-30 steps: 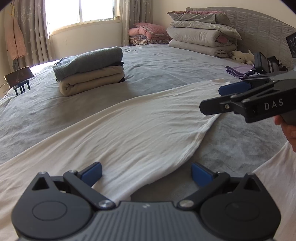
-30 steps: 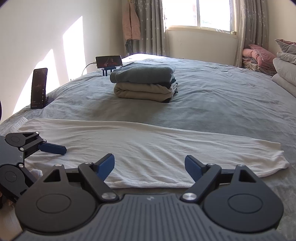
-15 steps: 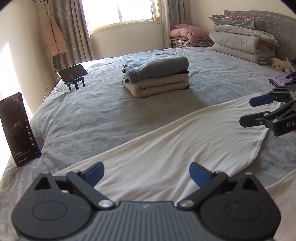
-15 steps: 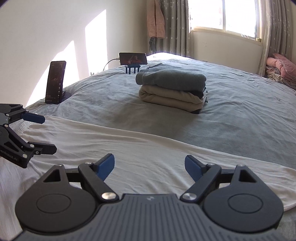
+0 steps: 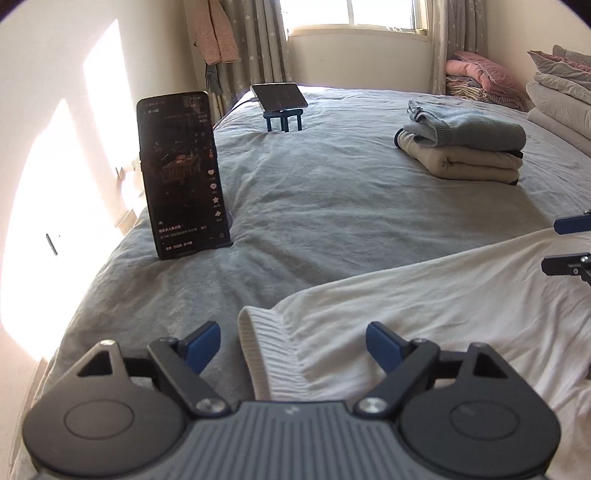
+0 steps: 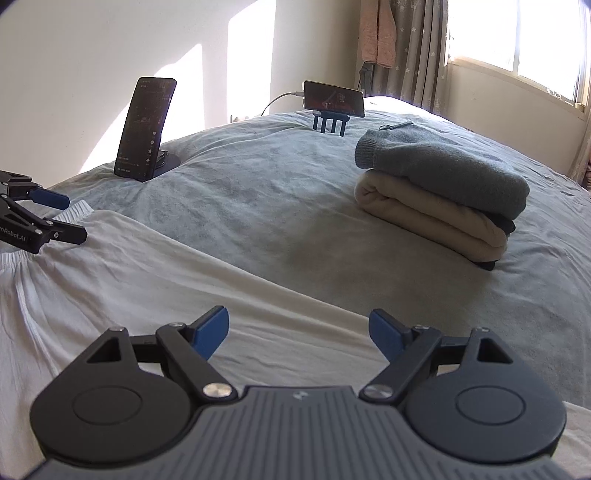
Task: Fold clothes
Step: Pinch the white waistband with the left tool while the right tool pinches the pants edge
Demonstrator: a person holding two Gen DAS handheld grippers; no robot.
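Across the bed point(image 5: 332, 192) our white garment point(image 5: 424, 314) lies flat. Our left claw point(image 5: 291, 343) is closing around its ribbed hem, not yet pinching. Our right claw point(image 6: 299, 332) gapes wide above it.

A wide bed point(image 5: 332, 192) with a grey cover fills the room. Behind it a window point(image 5: 354, 14) lets in bright daylight, flanked by grey star-patterned curtains point(image 5: 255, 40). A pink jacket point(image 5: 216, 33) hangs just beside the left curtain. The plain pale wall point(image 6: 110, 55) carries sharp patches of sunlight. On the bed, 1 dark phone point(image 5: 181, 173) stands upright near the wall-side edge, and another phone point(image 5: 282, 96) rests tilted on a small blue stand point(image 5: 282, 120) closer to the window, with a cable plugged in. Folded pink and striped bedding point(image 5: 480, 81) lies under the window's right corner, beside a stack of pale quilts point(image 5: 557, 96) at the right edge.
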